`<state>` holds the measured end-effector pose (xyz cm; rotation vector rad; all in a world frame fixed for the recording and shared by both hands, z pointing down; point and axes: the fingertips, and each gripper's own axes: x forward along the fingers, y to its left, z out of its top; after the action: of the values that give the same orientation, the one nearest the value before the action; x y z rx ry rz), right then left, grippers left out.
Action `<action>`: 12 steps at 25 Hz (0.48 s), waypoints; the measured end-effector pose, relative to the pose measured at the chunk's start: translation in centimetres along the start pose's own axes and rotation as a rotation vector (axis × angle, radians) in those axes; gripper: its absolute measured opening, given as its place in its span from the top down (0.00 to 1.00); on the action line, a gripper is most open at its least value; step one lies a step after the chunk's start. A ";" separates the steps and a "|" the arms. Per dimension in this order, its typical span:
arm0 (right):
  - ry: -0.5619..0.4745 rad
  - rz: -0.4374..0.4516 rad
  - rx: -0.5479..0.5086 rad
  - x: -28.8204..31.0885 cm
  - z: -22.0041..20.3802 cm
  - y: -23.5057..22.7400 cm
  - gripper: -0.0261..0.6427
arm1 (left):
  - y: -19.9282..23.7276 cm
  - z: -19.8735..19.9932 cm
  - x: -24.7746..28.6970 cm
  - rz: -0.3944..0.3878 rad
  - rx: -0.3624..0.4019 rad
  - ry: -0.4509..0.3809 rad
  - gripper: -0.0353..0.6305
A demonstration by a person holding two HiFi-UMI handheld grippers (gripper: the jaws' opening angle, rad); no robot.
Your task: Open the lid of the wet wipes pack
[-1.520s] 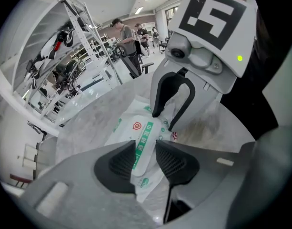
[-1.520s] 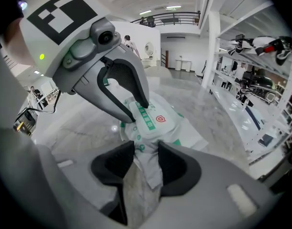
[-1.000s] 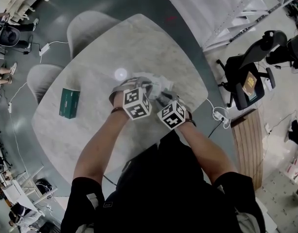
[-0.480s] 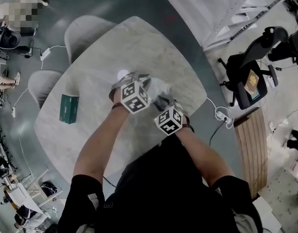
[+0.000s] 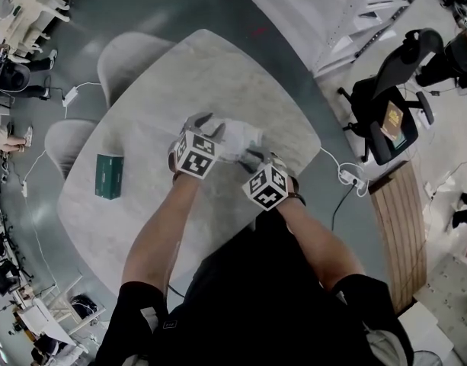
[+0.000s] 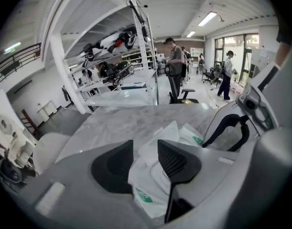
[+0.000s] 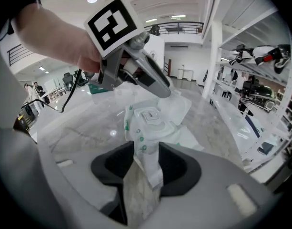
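1. White wet wipes pack (image 5: 238,137) lies near the middle of the marble table (image 5: 180,75), its lid (image 7: 150,119) on the upper face.
2. Right gripper (image 7: 146,168) is clamped on the pack's near end flap.
3. Left gripper (image 6: 146,161) hangs over the pack's left side. Its jaws have just been opening and stand apart, with the pack in the gap, unpressed.
4. Green box (image 5: 109,175) lies well apart, left.
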<state>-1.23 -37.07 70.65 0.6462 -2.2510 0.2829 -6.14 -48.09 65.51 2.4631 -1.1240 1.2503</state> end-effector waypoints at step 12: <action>-0.144 -0.093 0.091 -8.3 5.0 5.5 0.73 | -1.5 -1.3 -15.0 -0.008 -0.195 -0.280 0.78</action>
<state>-2.39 -31.36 61.13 0.8406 -2.3477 0.3022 -11.47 -38.15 55.44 2.5405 -1.2324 0.7665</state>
